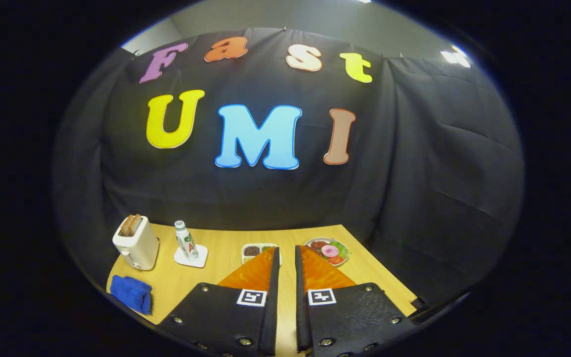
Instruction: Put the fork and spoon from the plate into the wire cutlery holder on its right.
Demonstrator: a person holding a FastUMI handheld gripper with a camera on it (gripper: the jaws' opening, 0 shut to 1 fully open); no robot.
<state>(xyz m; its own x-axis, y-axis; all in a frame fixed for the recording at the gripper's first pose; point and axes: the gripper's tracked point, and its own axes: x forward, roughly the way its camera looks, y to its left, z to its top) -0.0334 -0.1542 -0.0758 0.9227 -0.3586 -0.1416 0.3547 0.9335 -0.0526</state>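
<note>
Gripper [286, 258]: lower centre of the frame, fingers nearly together with a thin slit between them, gripping nothing, held high above the table [216, 277].
Plate [327, 250]: just right of the fingertips, lower centre-right, carrying red, pink and green food pieces; partly covered by the right finger.
Fork and spoon: not made out on that plate or anywhere else; too small or hidden to tell.
Holder: no wire holder made out to the plate's right; table edge and booth cloth there, lower right.
Dish [255, 250]: small white dish with dark contents, peeking over the left fingertip.
Bottle [185, 240]: upright on a white coaster [191, 258], lower left of centre.
Toaster [136, 243]: lower left, two slices standing in its slots.
Cloth [132, 293]: blue, folded, at the lower-left table corner.
Step in hand, as a judgement: approach not begun; cutlery still to be found.
Doing it well: tip the view down and toward the plate first, so the handles and the holder come into sight; open the fingers before descending; come in across a handle rather than along it, clear of the food; take one piece at a time.
Risk: a blind descent from this height could strike the plate rim or the dish.
Hidden: table surface beneath both fingers, the near edge of the table, most of the dish, the plate's left side.
</note>
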